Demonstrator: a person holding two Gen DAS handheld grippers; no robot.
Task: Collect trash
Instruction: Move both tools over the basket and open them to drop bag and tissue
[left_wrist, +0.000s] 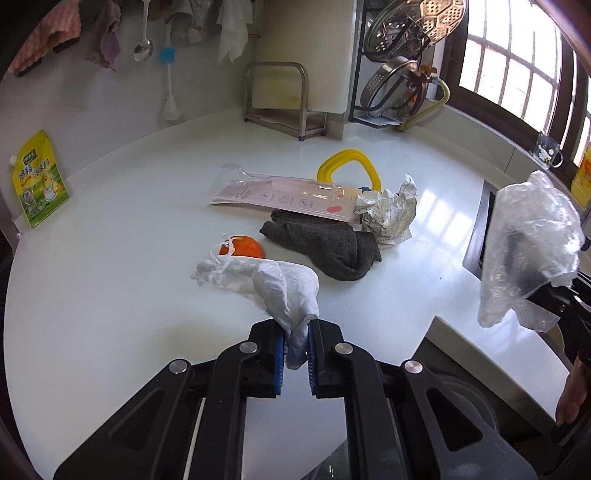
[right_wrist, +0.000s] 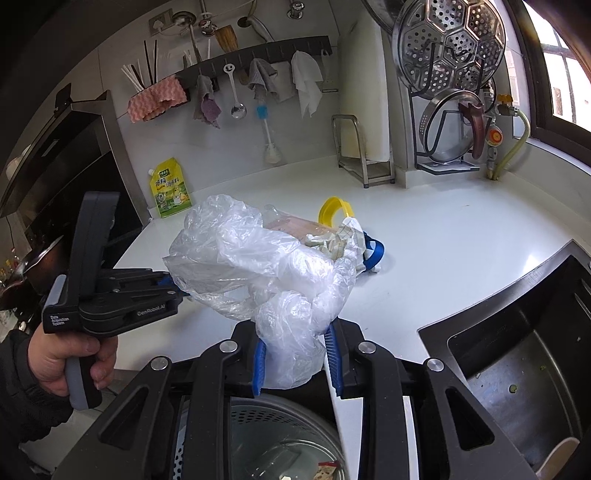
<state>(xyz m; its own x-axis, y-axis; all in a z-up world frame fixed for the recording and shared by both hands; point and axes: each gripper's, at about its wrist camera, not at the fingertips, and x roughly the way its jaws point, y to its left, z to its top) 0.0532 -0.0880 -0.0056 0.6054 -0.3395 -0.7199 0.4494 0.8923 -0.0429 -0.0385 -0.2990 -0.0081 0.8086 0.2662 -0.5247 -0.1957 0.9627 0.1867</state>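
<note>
Left wrist view: far left of the jaws a yellow seasoning pouch (left_wrist: 38, 177) leans at the wall. The left gripper (left_wrist: 296, 347) has its jaws clamped on a crumpled white tissue (left_wrist: 273, 286), trailing ahead over the white surface (left_wrist: 110, 295). Just beyond lie an orange lid (left_wrist: 245, 246), a dark cloth (left_wrist: 325, 245), a blister pack (left_wrist: 280, 195) and crumpled checked paper (left_wrist: 388, 214). In the right wrist view the right gripper (right_wrist: 295, 360) is clamped on a clear plastic bag (right_wrist: 266, 266); right of it is the sink (right_wrist: 517, 350)

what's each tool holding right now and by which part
Left tool: the crumpled white tissue, pinched at its near end. Right tool: the clear plastic bag, gripped at its bunched lower end.
</note>
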